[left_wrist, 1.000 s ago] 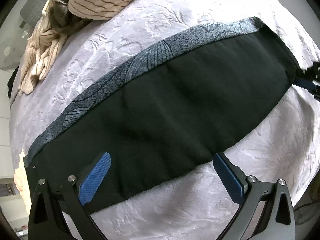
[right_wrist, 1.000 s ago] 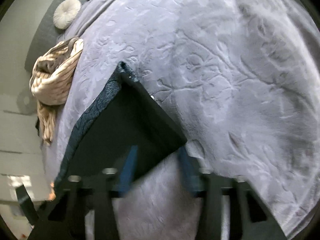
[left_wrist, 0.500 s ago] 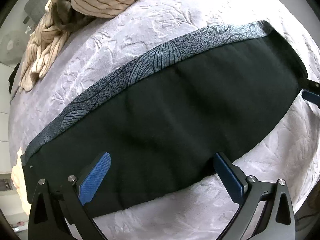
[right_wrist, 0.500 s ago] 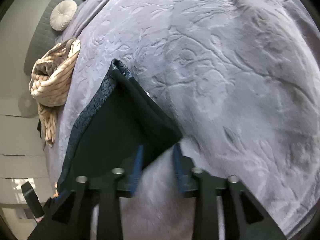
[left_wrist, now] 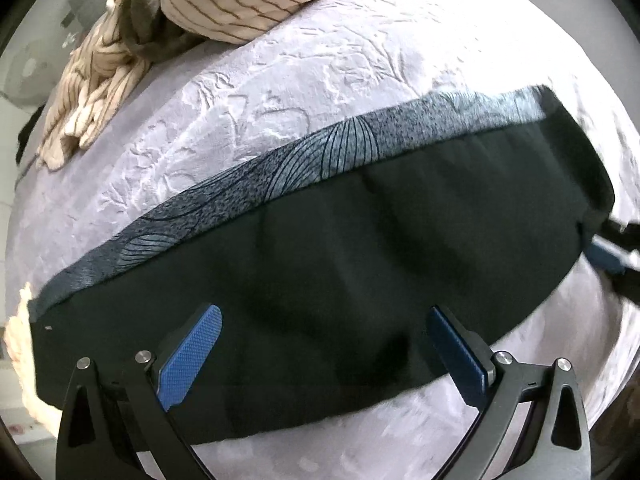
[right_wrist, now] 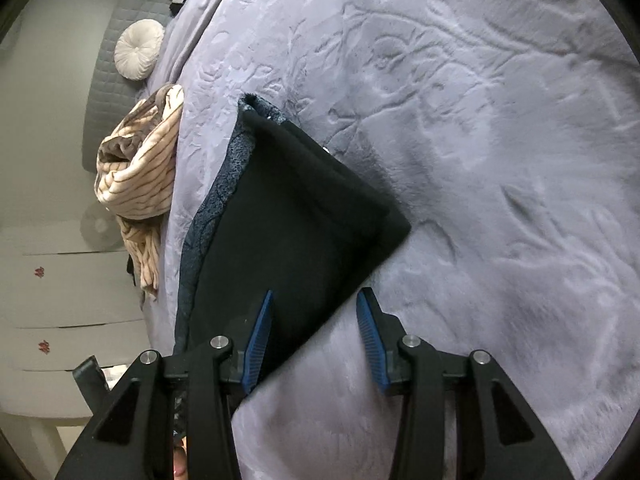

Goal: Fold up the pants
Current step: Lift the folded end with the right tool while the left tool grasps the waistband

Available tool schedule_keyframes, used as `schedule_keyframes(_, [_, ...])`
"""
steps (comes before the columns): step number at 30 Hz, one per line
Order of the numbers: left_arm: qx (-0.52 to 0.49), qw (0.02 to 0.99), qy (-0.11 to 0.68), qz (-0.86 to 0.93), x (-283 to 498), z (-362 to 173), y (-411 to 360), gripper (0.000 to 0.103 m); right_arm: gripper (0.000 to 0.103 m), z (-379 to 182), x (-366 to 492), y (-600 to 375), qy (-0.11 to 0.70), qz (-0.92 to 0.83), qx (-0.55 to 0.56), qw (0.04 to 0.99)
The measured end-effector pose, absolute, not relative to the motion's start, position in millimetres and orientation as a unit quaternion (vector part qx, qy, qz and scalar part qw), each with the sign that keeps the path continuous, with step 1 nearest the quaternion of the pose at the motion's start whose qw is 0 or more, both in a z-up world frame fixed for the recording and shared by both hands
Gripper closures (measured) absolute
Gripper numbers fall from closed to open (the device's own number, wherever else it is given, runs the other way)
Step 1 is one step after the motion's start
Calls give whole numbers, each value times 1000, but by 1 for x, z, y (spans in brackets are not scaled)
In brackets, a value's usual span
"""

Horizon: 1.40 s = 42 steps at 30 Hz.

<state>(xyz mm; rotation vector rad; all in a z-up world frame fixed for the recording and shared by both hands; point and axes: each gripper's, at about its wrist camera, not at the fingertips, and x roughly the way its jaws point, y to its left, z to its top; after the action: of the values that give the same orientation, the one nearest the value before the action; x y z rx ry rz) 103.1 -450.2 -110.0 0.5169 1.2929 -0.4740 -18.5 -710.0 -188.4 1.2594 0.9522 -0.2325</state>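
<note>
Bed (right_wrist: 500, 140), covered in a lilac embossed throw; quilted grey headboard (right_wrist: 104, 92) and round white cushion (right_wrist: 139, 49) at its far end in the right wrist view.

Item: pants (left_wrist: 340, 280), black with a blue-grey patterned strip (left_wrist: 320, 152) along the far long edge. Lying flat on the bed as one long narrow band, apparently legs laid together lengthwise; surface smooth apart from faint ripples.

Item: striped cream garment (left_wrist: 168, 20), heaped on the bed well apart from the pants; no part in the task as seen.

Left gripper (left_wrist: 324, 344): jaws spread wide, poised over the near long edge of the pants towards one end; cloth lies below and between the pads, which press on nothing. Released.

Right gripper (right_wrist: 314, 334): jaws have just been opening and stand parted at the other end of the band. The near edge of the pants, close to the corner, lies between the blue pads (right_wrist: 260, 336), yet no pinch shows. Released.

Progress, as judged: the lengthwise fold looks done and laid down. Left to do: the crosswise folds that bring one end over the other into a compact packet; neither is begun. A fresh hold on an end of the band seems the next need.
</note>
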Motion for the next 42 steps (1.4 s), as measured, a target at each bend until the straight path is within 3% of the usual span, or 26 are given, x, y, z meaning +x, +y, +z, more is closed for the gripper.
schedule_keyframes(10, [204,747,594,-216,113,-140,-451,0,48,-185,5,-705,377,-69,569,728])
schedule_keyframes(13, [214,744,595,-217,116,-135,-454,0,35,-169,14,-697,359,-51,543,757])
schedule_keyframes(15, [215,755,580,-218,121,-124,-457,0,34,-178,22,-694,387,-57,534,750])
schedule_keyframes(16, [209,770,562,-218,127,-113,-460,0,35,-188,24,-696,398,-62,547,734])
schedule_keyframes(17, [203,780,551,-216,133,-107,-462,0,43,-195,23,-698,396,-62,561,724])
schedule_keyframes(18, [196,790,541,-211,140,-102,-464,0,58,-200,21,-702,390,-66,576,716])
schedule_keyframes(20, [187,803,534,-185,161,-105,-467,0,73,-206,17,-706,387,-68,591,705])
schedule_keyframes(25, [166,790,572,-150,194,-156,-472,0,75,-210,13,-708,381,-51,595,705])
schedule_keyframes(32, [171,792,559,-174,177,-112,-470,0,78,-203,19,-708,380,-57,591,709])
schedule_keyframes(34, [151,795,553,-196,163,-98,-462,8,84,-190,17,-705,373,-55,579,723])
schedule_keyframes(36, [137,788,558,-220,146,-96,-460,31,87,-174,17,-702,364,-48,567,738])
schedule_keyframes(38, [125,758,588,-253,133,-114,-466,42,87,-161,16,-700,359,-43,556,749])
schedule_keyframes(42, [158,762,566,-273,110,-141,-478,43,88,-137,26,-686,359,-36,530,768])
